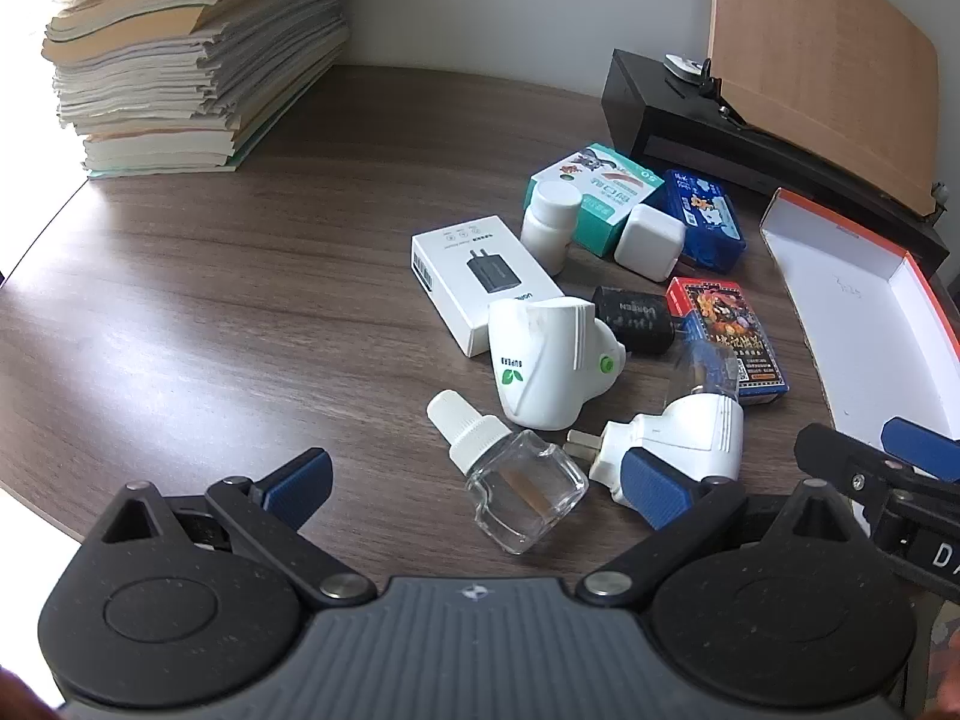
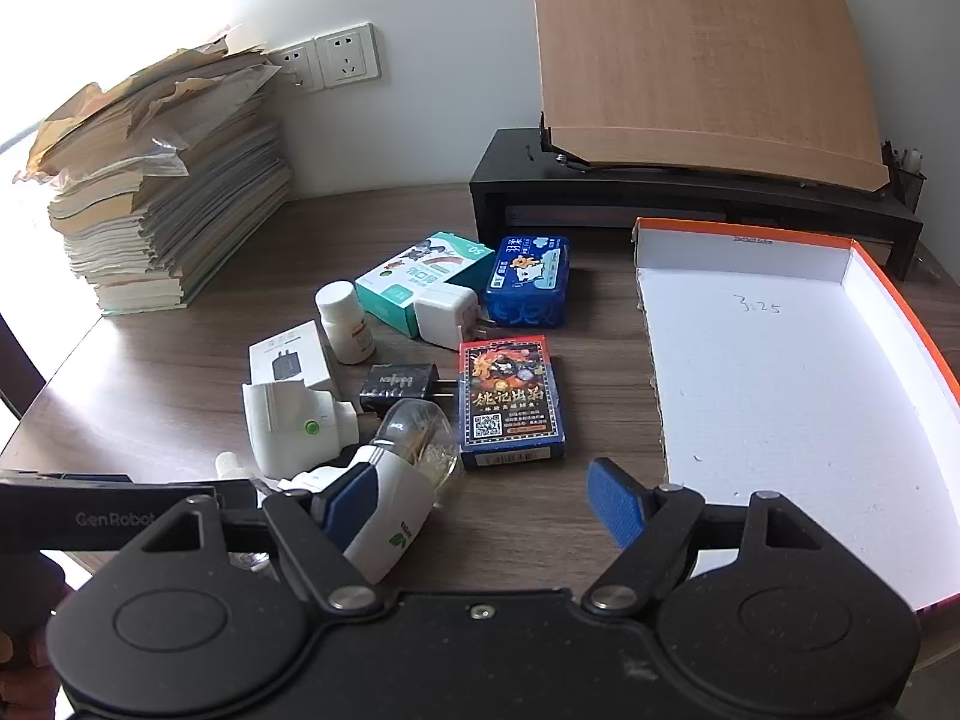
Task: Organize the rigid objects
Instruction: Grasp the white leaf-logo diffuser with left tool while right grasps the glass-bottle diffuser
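**Both jaws wide, clutter at counter centre, tray waiting at right**

Left gripper hovering low over near edge of wooden counter, tilted down, jaws spread wide, nothing clamped. Between them on the counter, lying on its side: small clear glass bottle with white ribbed cap. Right pad of this gripper overlapping a white plug-in vaporizer with a clear bottle screwed in; contact not determinable.

Right gripper also angled down, jaws fully apart, bare counter between them. Its left pad in front of the same vaporizer.

Cluster at counter centre, items touching or just beside each other:
- second white vaporizer with green button, lying against white charger box
- black plug adapter, beside red-and-blue card pack
- white pill bottle, upright
- teal-and-white carton
- white cube charger, resting against the carton
- blue tin

Open shallow box, white inside with orange rim, along right edge of counter, clear of the cluster. Handwritten digits on its floor.

Back left corner: tall stack of papers and booklets. Back right: black riser shelf carrying a tilted wooden board. Wall sockets behind the paper stack.
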Demonstrator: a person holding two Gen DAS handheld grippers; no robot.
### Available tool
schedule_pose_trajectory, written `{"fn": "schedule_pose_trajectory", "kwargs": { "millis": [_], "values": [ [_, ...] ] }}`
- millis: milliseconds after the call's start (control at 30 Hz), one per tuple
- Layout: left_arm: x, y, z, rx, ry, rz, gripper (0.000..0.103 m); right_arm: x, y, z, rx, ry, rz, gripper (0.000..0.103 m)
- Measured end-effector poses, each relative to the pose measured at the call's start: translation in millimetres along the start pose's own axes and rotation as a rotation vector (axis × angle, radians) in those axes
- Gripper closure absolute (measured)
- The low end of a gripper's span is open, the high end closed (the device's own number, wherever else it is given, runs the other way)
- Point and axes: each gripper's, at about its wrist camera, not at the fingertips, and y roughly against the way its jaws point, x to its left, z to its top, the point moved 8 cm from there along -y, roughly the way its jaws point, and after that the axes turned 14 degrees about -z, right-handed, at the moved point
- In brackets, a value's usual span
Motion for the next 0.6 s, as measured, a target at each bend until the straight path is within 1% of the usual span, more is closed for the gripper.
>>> {"fn": "schedule_pose_trajectory", "kwargs": {
  "millis": [600],
  "values": [
    [3.2, -5.4, 14.1, -0.006, -0.039, -0.008, 0.0, 5.8, 0.5, 0.7, 0.006, 0.007, -0.01, 0.013]
  ]
}}
